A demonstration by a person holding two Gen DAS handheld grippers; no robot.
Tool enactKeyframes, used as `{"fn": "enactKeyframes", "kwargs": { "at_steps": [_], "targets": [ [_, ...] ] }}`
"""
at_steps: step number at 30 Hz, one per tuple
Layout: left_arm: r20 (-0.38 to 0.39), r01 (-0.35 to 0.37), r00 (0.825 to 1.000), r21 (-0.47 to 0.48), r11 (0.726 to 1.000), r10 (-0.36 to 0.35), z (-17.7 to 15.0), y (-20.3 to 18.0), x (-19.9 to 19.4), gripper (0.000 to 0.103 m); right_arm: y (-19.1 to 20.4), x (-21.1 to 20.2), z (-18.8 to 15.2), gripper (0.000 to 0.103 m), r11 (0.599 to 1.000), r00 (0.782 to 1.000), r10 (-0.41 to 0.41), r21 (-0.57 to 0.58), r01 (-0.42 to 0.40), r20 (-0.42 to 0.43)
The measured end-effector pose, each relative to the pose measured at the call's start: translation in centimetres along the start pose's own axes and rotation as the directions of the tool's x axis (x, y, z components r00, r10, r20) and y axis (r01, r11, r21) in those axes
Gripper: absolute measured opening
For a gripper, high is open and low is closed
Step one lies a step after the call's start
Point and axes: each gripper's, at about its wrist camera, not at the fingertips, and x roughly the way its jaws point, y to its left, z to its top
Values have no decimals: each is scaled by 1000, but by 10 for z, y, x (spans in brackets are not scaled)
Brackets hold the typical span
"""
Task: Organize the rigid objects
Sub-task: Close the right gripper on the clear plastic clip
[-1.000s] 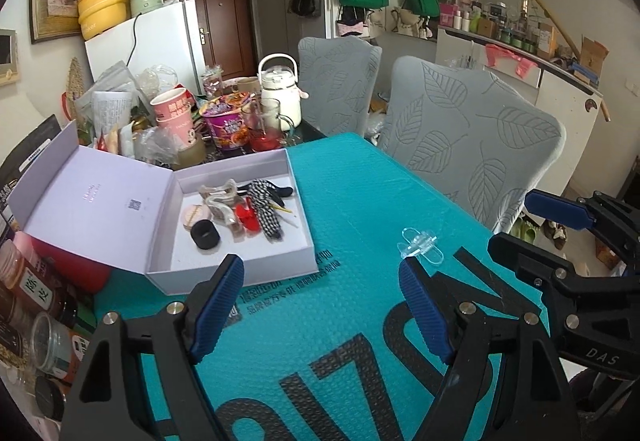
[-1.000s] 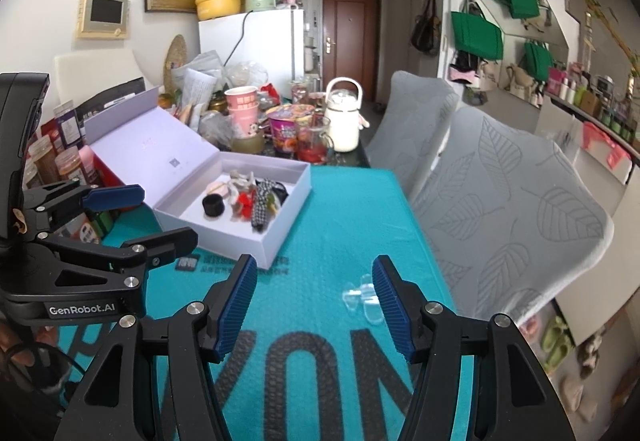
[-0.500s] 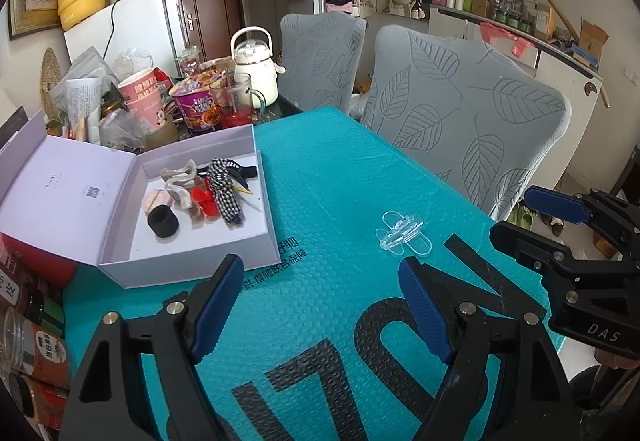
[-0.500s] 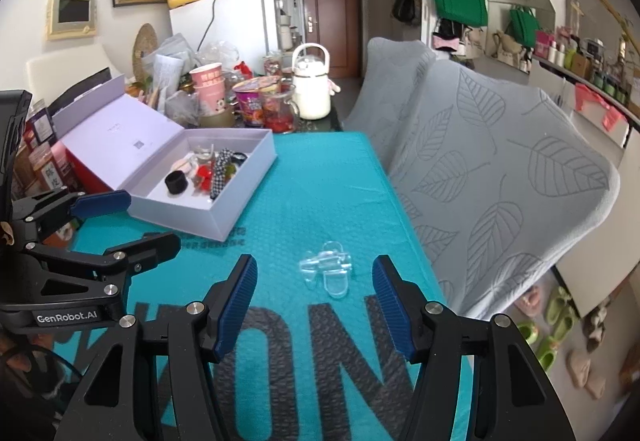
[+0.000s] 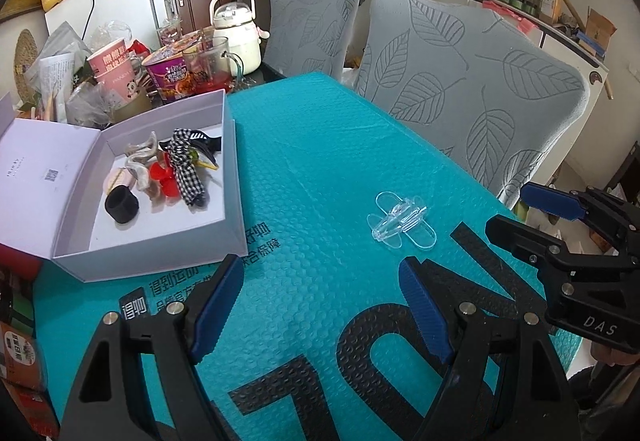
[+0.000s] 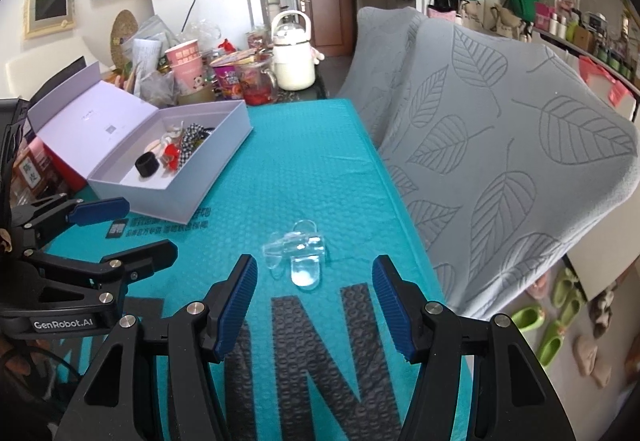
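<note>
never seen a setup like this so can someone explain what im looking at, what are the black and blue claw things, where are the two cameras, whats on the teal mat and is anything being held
There is no robot here. A person holds one hand-held claw in each hand, and each claw carries a wide-angle camera that looks forward along its two blue-padded fingers.

The left wrist view looks out over the left claw, with the right claw showing at the right edge. The right wrist view looks out over the right claw, with the left claw showing at the left edge.

On the teal mat lie a clear plastic hair clip, just ahead of the right claw, and an open white box with hair accessories inside, among them a black band and a checked bow.

Both claws are open and empty; nothing is held.
</note>
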Motion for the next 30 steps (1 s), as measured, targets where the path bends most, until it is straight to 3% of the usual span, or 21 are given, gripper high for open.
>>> {"fn": "enactKeyframes", "kwargs": {
  "at_steps": [23, 27, 30],
  "targets": [
    [-130, 54, 990, -66, 996, -62, -3, 6, 56, 80, -9, 77, -11, 60, 1000, 985, 25, -3, -26, -168],
    [-131, 60, 989, -72, 996, -69, 0, 10, 58, 80, -5, 87, -11, 57, 999, 985, 9, -36, -15, -172],
    [-133, 67, 988, -80, 995, -77, 2, 12, 60, 80, -4, 89, -9, 47, 999, 986, 9, -45, -17, -165]
  ]
}}
